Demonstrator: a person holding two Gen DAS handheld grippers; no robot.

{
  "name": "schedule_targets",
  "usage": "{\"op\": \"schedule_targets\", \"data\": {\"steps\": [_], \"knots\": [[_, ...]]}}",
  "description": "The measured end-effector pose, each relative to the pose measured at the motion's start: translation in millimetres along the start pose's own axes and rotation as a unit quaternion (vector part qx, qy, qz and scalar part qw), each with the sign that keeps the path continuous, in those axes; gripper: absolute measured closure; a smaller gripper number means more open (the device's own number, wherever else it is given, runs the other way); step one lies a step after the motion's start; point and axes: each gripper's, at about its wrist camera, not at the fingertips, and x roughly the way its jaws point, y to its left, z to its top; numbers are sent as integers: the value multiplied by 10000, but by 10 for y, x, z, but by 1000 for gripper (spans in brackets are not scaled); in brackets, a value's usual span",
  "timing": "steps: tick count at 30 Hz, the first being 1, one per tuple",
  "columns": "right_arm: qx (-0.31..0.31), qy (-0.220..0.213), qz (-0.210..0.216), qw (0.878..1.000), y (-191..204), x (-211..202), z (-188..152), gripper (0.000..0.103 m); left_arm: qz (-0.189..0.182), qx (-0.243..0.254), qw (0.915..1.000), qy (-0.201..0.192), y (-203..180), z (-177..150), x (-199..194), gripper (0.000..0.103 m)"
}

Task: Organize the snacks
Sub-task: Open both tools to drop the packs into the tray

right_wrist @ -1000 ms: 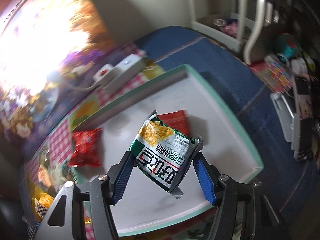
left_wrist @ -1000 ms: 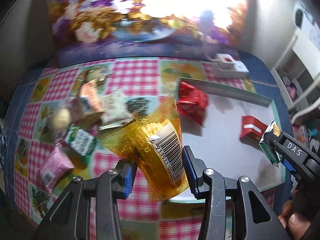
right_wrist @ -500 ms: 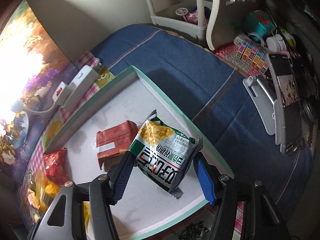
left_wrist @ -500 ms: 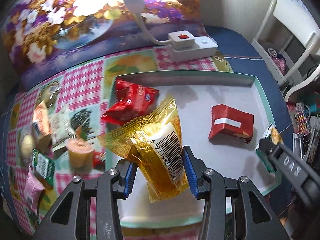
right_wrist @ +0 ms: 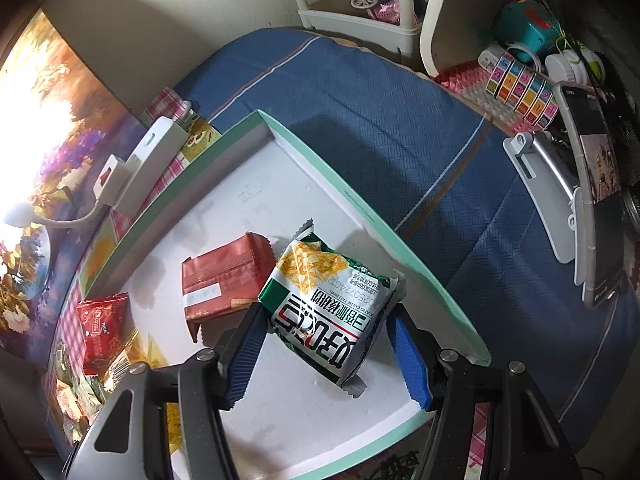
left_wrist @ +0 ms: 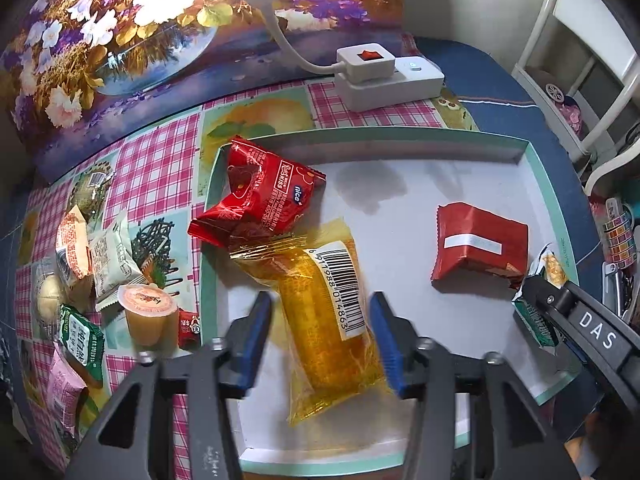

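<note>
Checked worktop (left_wrist: 156, 168), mint-rimmed tray (left_wrist: 544, 184). Your left claw (left_wrist: 320, 332) is opening around the yellow packet (left_wrist: 320, 312), pads clear. Right claw (right_wrist: 328, 344) clenches the green packet (right_wrist: 332, 300).

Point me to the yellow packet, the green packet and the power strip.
yellow packet (left_wrist: 332, 344), left wrist view, middle of wrapper.
green packet (right_wrist: 332, 312), right wrist view, printed front.
power strip (left_wrist: 390, 82), left wrist view, white top face.

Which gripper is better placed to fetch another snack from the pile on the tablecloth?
Left. The left gripper is opening off the yellow packet, beside the pile. The right gripper holds the green packet.
</note>
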Motion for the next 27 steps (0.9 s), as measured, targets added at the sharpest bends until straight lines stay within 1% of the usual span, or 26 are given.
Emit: {"op": "schedule_targets", "data": {"steps": [1, 7, 9, 10, 11, 12, 16, 18, 19, 20, 21, 25, 26, 27], "knots": [[3, 11, 9, 10000, -8, 0, 5, 38, 6, -7, 10000, -9, 4, 2, -11, 39], [21, 88, -17, 10000, -4, 12, 22, 36, 107, -115, 9999, -13, 75, 24, -67, 39], [25, 127, -2, 9999, 5, 30, 43, 31, 140, -172, 9998, -5, 109, 33, -85, 38], [30, 144, 8, 9999, 9, 32, 49, 30, 151, -202, 9997, -12, 126, 37, -95, 33], [40, 146, -7, 9999, 16, 33, 58, 29, 154, -242, 9996, -30, 149, 46, -113, 25], [33, 135, -6, 9999, 26, 25, 63, 28, 153, -266, 9995, -48, 160, 51, -126, 24], [-22, 72, 38, 10000, 62, -42, 84, 25, 189, -410, 9989, -152, 227, 37, -166, 23], [-70, 21, 59, 10000, 96, -79, 93, 23, 231, -520, 9982, -170, 281, 18, -163, 22], [-117, 1, 72, 9999, 124, -94, 98, 20, 256, -598, 9977, -176, 318, 3, -157, 22], [-165, -11, 98, 9998, 149, -102, 99, 13, 282, -706, 9970, -173, 362, -14, -149, 21], [-212, -30, 132, 9997, 169, -117, 93, 7, 298, -777, 9964, -165, 393, -34, -136, 21], [-375, -46, 210, 9991, 270, -131, 80, 7, 394, -1141, 9926, -153, 550, -75, -107, 20], [-414, -46, 236, 9989, 286, -127, 76, 7, 421, -1229, 9914, -151, 589, -75, -106, 14], [-446, -49, 248, 9987, 300, -124, 74, 7, 454, -1347, 9897, -149, 640, -73, -101, 11]]}}
